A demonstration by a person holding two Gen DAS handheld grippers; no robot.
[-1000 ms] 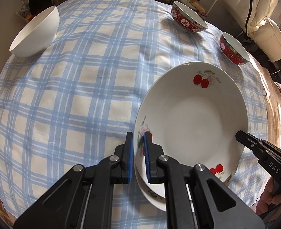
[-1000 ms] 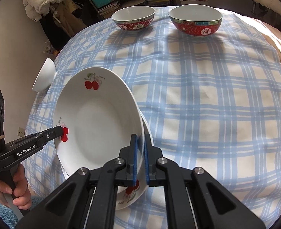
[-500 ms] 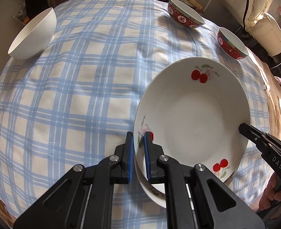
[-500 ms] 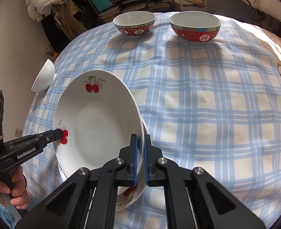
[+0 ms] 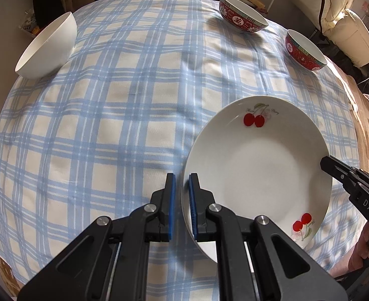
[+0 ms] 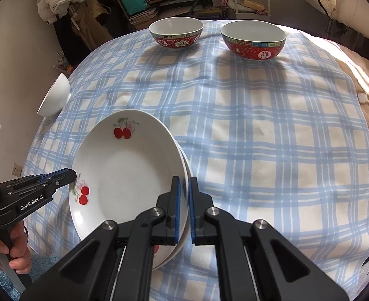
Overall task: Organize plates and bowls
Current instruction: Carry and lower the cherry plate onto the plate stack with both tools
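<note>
1. White bowl [image 5: 46, 47]: far left edge of the bench [image 5: 109, 125], on the blue checked cloth, well apart from the plates.
2. Left gripper [image 5: 181, 205]: jaws parted by a narrow gap, straddling the left rim of the top plate [image 5: 257, 173]; whether the blue pads [image 5: 171, 208] press the rim, cannot tell. A hand [image 6: 13, 248] grips its handle low at the bench edge.
3. Plates: top plate with cherry prints sits on a second plate [image 6: 184, 165], near edge of the bench.
4. Right gripper [image 6: 183, 208]: jaws slightly parted around the right rims of both plates, not clamped.
5. Two red patterned bowls [image 6: 176, 36] [image 6: 253, 40]: far side of the bench, side by side, upright.
</note>
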